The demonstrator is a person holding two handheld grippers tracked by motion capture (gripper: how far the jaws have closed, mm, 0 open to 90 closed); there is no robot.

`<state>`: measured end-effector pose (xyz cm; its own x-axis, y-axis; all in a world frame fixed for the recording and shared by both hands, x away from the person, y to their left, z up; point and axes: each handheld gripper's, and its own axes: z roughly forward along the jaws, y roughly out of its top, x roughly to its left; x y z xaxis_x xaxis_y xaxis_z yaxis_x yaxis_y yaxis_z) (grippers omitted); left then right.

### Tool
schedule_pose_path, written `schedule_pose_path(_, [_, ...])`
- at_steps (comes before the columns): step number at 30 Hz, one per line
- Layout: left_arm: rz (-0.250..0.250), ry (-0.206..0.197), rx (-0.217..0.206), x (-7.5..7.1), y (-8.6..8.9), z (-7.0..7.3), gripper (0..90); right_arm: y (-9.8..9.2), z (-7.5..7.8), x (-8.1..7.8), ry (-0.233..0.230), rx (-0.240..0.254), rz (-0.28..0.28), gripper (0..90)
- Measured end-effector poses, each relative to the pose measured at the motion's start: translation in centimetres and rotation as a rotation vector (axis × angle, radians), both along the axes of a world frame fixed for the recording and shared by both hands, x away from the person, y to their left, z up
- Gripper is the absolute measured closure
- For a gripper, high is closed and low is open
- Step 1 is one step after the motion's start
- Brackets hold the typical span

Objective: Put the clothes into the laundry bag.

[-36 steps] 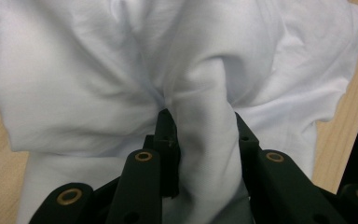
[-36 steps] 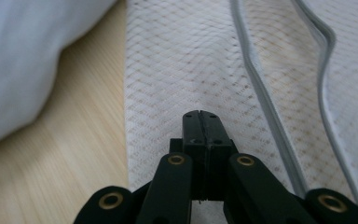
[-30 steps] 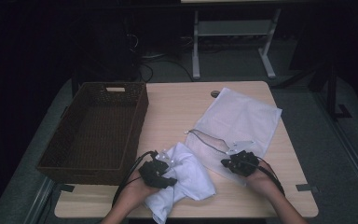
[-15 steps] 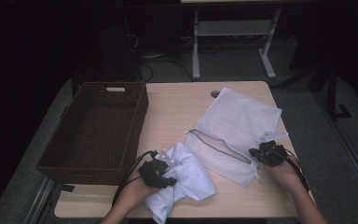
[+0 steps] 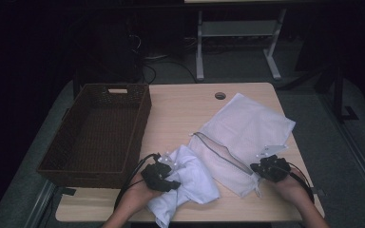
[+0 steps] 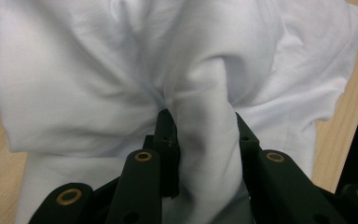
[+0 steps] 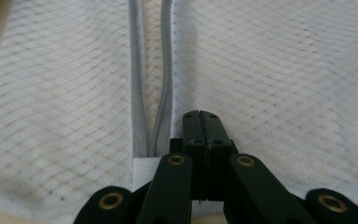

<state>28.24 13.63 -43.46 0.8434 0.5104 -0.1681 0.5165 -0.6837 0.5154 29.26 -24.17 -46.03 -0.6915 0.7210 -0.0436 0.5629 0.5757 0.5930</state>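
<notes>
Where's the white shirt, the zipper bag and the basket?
white shirt [image 5: 192, 173], high view, bunched middle.
mesh zipper bag [image 5: 252, 126], high view, flat mesh panel.
wicker basket [image 5: 145, 114], high view, right wall.

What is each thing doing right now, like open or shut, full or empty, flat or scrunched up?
Mesh laundry bag: lying flat, zipper open.
White cloth: scrunched up, pinched in a fold.
Wicker basket: empty.
Left gripper: shut on the white cloth.
Right gripper: jaws shut, at the bag's edge beside the zipper.
</notes>
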Motion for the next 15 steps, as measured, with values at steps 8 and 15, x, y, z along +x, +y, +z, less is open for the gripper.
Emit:
schedule_pose_path(8, [0.007,-0.012,0.009,-0.2,-0.1,0.2,69.9,0.4,0.9,-0.2,0.000,0.036,-0.002,85.9])
schedule_pose_path(15, [0.018,-0.006,0.007,-0.3,0.1,0.3,69.1,1.6,2.1,1.3,-0.025,0.174,-0.008,68.2])
